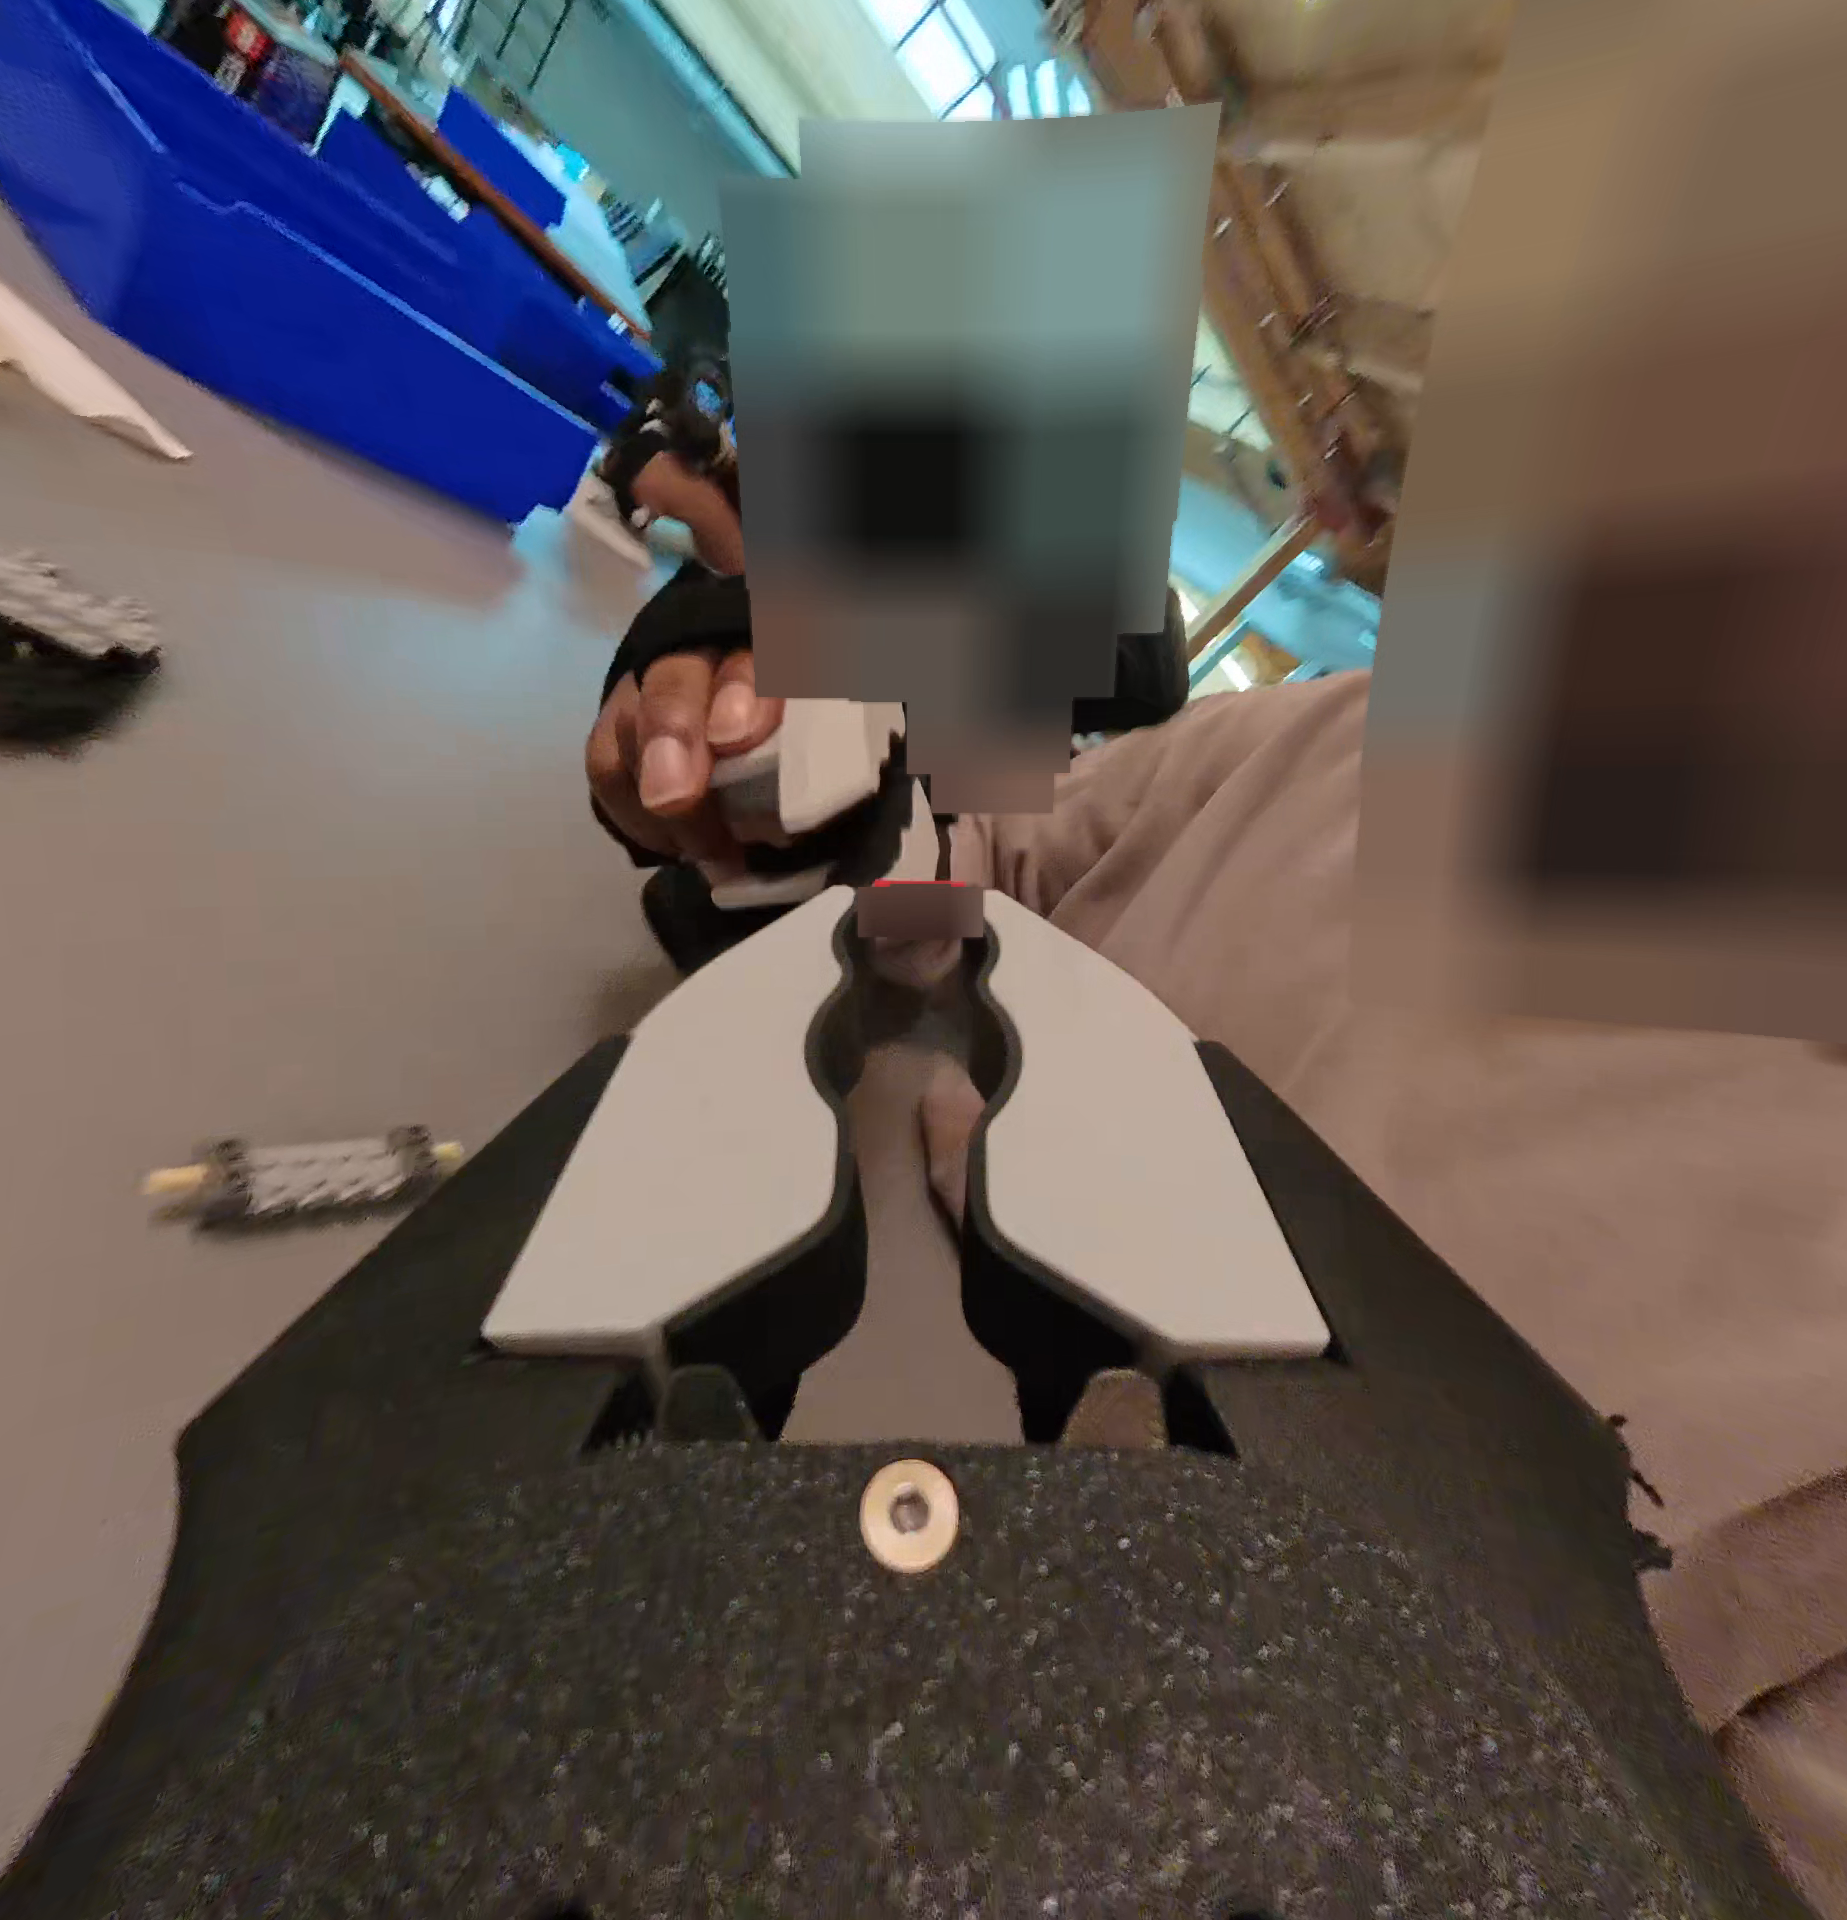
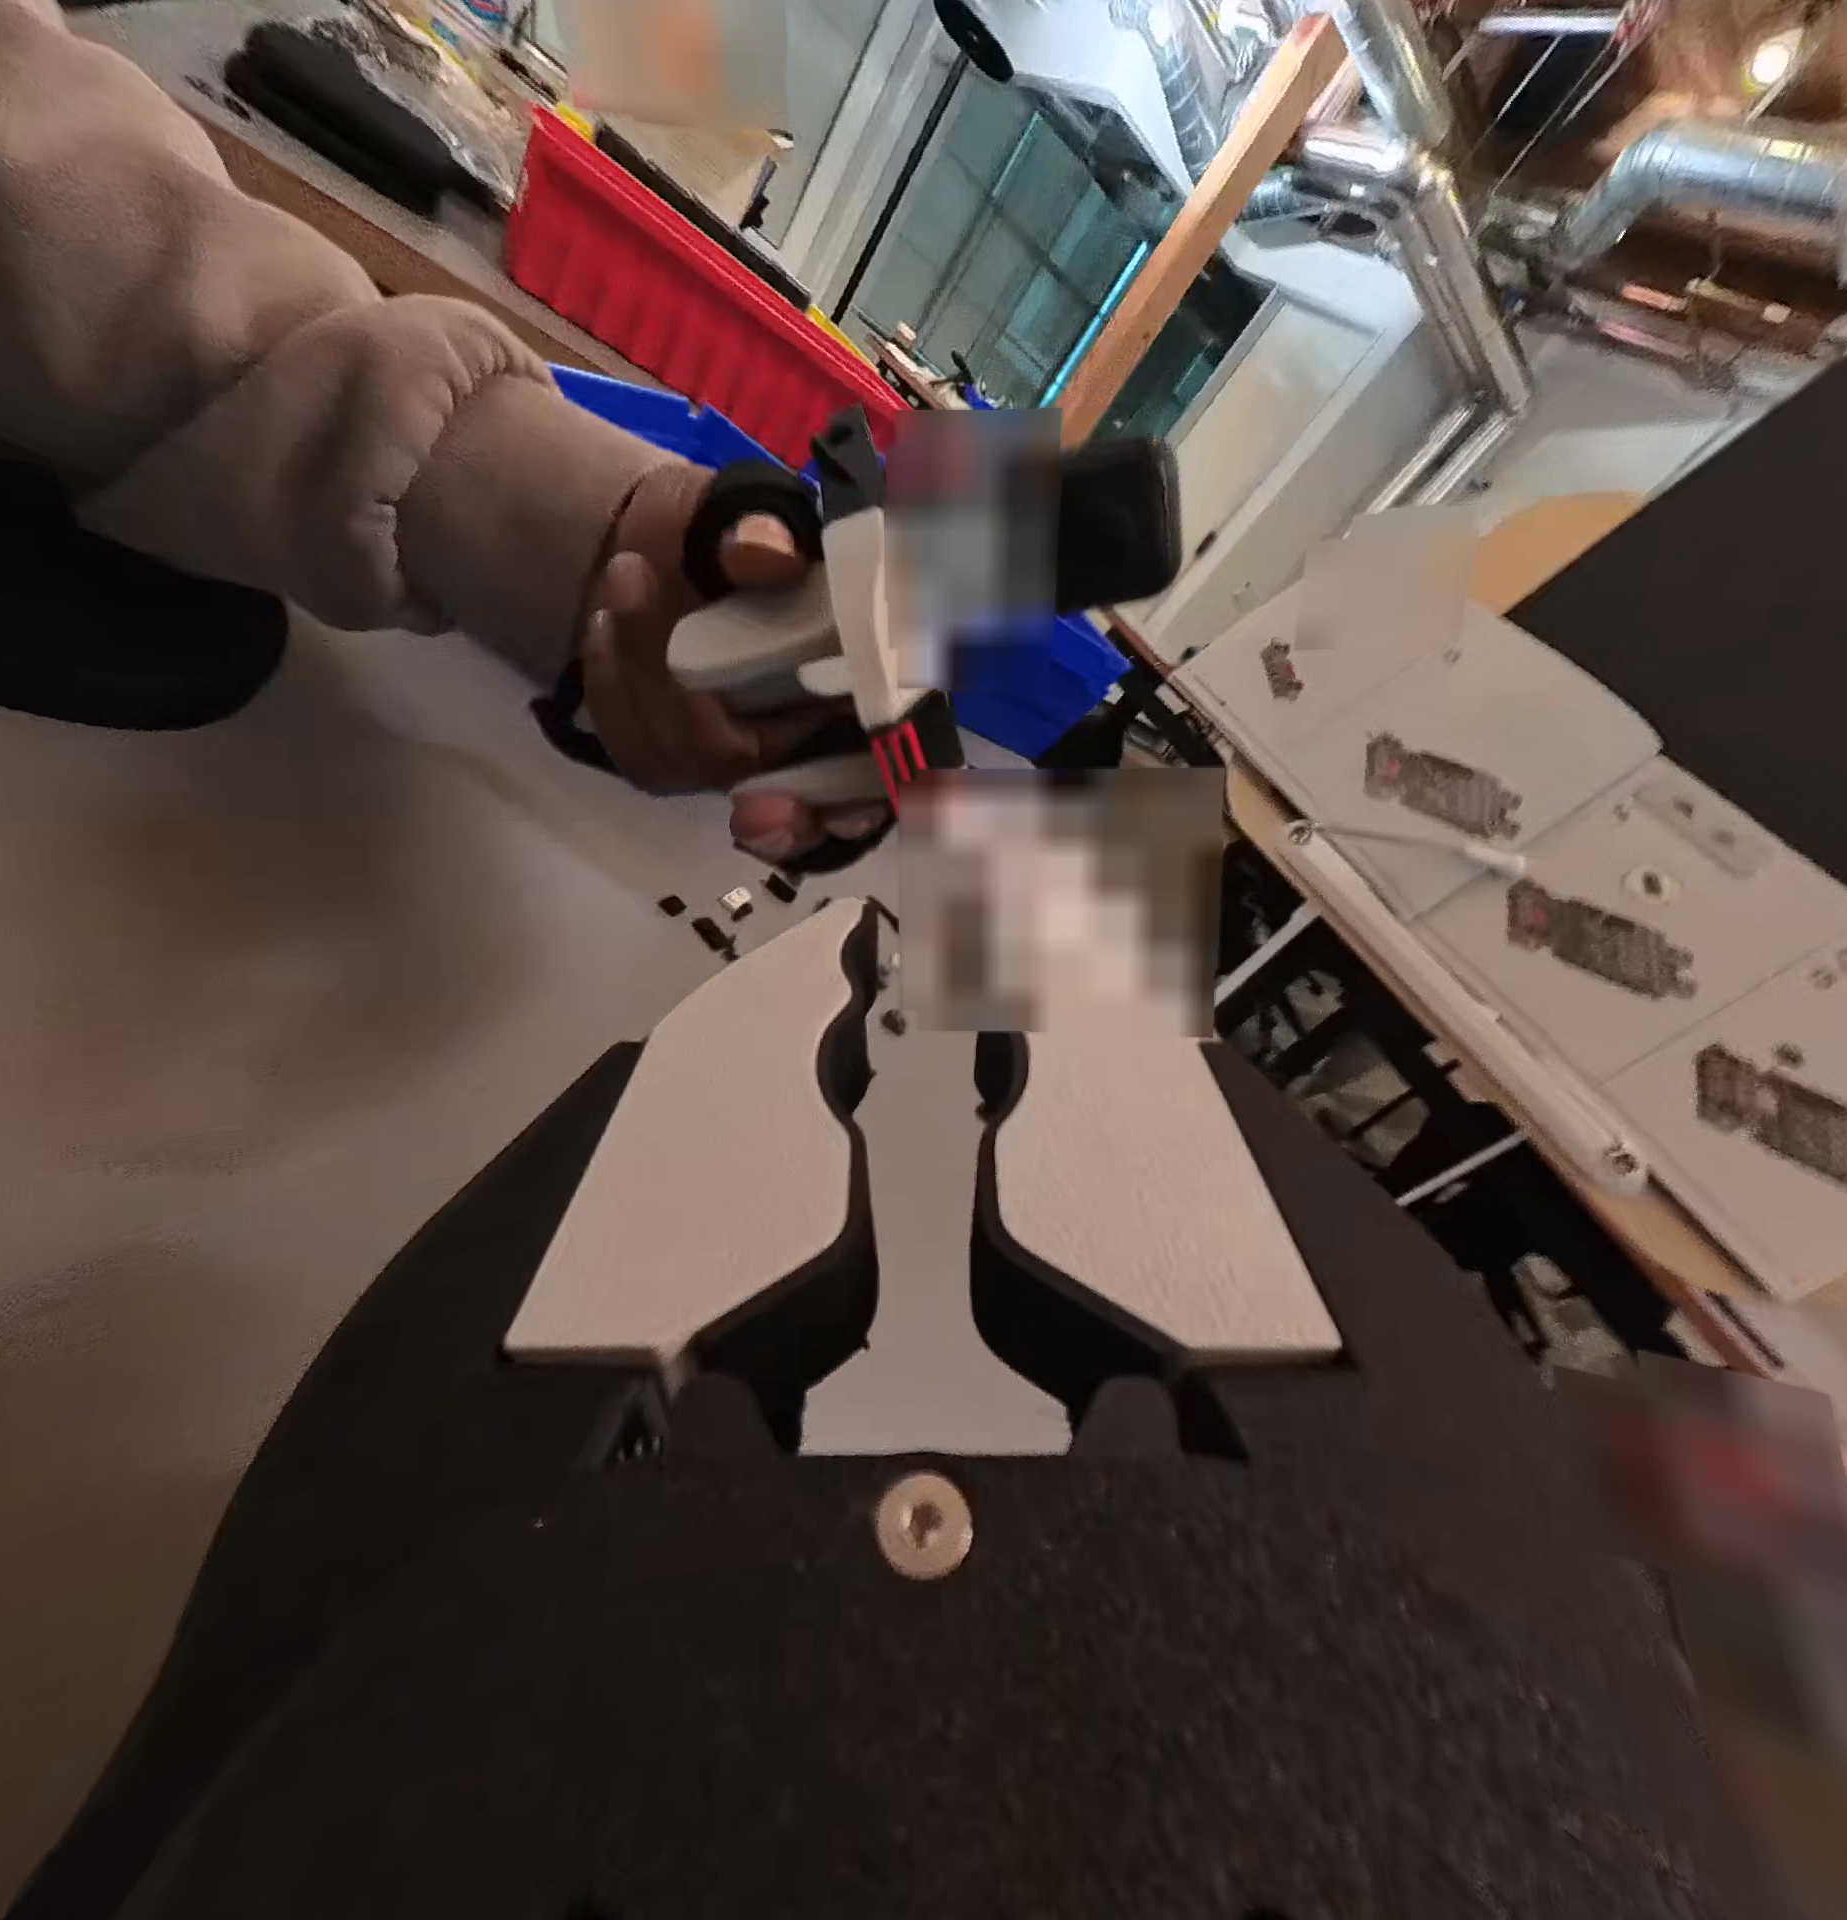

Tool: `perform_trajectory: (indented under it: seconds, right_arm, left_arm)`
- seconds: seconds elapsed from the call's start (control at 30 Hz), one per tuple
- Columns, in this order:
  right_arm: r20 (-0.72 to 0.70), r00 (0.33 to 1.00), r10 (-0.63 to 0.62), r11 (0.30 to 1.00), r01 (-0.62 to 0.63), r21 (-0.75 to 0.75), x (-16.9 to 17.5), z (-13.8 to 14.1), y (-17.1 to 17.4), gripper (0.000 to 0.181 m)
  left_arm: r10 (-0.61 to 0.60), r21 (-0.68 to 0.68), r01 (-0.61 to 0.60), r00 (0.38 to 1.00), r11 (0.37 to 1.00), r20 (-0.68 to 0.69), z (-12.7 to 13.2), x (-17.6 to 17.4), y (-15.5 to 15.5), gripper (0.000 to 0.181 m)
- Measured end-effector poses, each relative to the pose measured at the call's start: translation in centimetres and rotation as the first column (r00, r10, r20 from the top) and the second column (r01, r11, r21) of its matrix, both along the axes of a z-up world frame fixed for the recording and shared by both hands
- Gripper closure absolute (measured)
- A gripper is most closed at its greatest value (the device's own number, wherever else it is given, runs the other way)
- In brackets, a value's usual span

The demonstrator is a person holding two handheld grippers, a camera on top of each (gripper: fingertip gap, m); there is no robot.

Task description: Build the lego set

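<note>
Nearest the lens in the left wrist view is the left tool (image 1: 914,940), its two pale fingers (image 1: 732,1143) close together with only a narrow gap at the tips; a patch covers what lies there, so whether it holds anything cannot be told. Left of that tool, on the grey tabletop (image 1: 275,883), a grey lego axle piece (image 1: 306,1179) lies flat with its long axis crosswise, and farther left sits a dark lego assembly (image 1: 51,634). Beyond the tips, a hand (image 1: 670,758) grips the other tool's handle. In the right wrist view the right tool (image 2: 924,987) likewise shows slightly parted fingers, tips patched over, grasp unknowable. Small loose lego bits (image 2: 732,914) lie just beyond its left fingertip; a sleeved hand (image 2: 680,686) holds the left tool tilted above them. Judged from this, the left tool is nearer the axle piece.
</note>
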State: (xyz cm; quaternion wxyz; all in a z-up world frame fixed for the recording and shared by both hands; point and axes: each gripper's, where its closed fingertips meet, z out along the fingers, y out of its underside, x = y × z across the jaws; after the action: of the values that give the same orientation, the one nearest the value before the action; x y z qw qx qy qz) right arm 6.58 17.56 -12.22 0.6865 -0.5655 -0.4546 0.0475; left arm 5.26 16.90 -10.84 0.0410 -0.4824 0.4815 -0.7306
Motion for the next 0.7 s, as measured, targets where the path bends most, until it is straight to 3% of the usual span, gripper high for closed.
perform_trajectory:
  seconds: [0.13, 0.43, 0.57, 0.7]
  right_arm:
    - [0.047, 0.999, -0.003, 0.996, -0.001, 0.089, -1.2, 1.1, -0.9, 0.166]
    - [0.081, 0.997, -0.003, 0.997, -0.004, 0.083, -0.9, 0.7, -1.0, 0.173]
    - [0.094, 0.995, -0.042, 0.999, 0.042, 0.009, 2.2, 0.1, 0.1, 0.174]
    - [0.006, 0.990, -0.138, 0.984, 0.137, -0.114, 7.8, -0.1, 1.5, 0.174]
  left_arm:
    - [-0.017, -0.052, 0.018, 1.000, 0.998, 0.019, -0.1, 0.7, -1.0, 0.166]
    - [-0.035, -0.042, 0.035, 0.999, 0.999, 0.004, -0.5, 1.4, -1.6, 0.166]
    - [0.140, 0.018, -0.140, 0.990, 0.990, -0.014, -1.1, 2.9, 0.8, 0.164]
    - [0.303, 0.310, -0.263, 0.949, 0.913, -0.085, -4.5, 3.7, 3.8, 0.155]
